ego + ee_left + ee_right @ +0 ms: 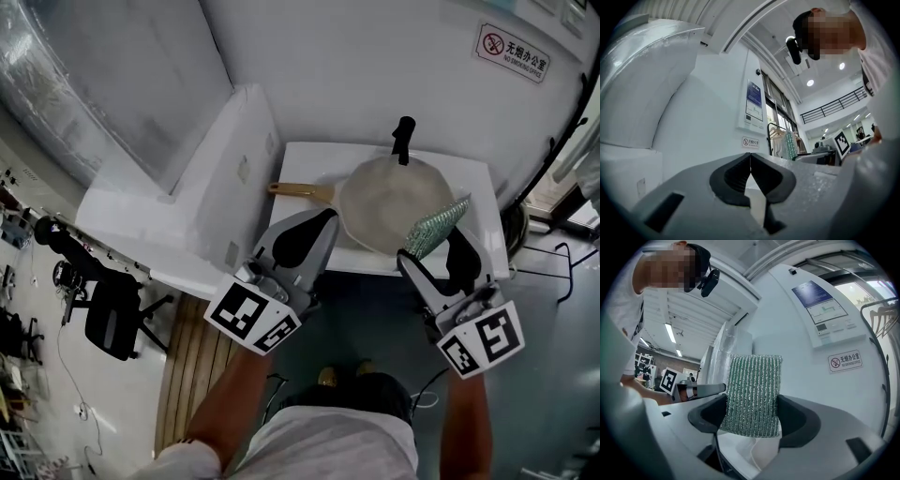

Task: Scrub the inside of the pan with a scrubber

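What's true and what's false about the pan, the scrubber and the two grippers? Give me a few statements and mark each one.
1. The right gripper grips the green scrubber. True.
2. The left gripper is wide open. False: its jaws are together with nothing between them.
3. The pan lies on the white table. True.
4. The pan's wooden handle points to the person's right. False: it points left, toward the left gripper's side.
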Demonstrator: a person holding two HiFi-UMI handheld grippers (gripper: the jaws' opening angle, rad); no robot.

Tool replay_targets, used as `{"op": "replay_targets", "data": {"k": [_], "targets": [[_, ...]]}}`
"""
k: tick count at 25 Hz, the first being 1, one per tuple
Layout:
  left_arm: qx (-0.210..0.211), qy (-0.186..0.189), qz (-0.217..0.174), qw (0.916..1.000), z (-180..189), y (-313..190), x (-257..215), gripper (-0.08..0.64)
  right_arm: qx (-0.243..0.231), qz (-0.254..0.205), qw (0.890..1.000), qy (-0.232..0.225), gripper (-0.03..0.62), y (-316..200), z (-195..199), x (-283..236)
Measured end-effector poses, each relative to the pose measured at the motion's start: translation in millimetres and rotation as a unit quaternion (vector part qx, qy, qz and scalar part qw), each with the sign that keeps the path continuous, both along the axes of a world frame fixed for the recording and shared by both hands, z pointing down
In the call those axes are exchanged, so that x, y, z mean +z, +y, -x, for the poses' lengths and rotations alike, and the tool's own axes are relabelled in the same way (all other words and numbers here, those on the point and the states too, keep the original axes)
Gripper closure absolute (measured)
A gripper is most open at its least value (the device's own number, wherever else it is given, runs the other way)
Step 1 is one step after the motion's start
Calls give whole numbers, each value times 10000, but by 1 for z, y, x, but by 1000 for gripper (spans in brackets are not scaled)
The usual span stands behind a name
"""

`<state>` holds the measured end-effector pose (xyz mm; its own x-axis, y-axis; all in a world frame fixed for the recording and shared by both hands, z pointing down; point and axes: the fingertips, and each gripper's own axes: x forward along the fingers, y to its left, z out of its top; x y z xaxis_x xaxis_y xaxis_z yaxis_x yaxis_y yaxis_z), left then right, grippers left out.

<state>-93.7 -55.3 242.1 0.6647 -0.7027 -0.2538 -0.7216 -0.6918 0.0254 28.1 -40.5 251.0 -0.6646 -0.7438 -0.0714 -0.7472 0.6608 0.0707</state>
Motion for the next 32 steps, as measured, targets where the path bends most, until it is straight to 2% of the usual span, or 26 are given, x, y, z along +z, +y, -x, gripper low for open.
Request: {"op": "replay_targets", "data": {"k": [12,23,32], "targets": [[-242,-67,81,9997,-1,-56,9,543,-194,-4,9998,78,253,-61,-5,6],[-606,-149,-12,9980,-19,-116,4,545,-542,-183,9977,373,253,-123,-18,0],[-833,-343,14,9959,-32,-148,8,543,-795,-53,9960,415,253,-161,-20,7]]}}
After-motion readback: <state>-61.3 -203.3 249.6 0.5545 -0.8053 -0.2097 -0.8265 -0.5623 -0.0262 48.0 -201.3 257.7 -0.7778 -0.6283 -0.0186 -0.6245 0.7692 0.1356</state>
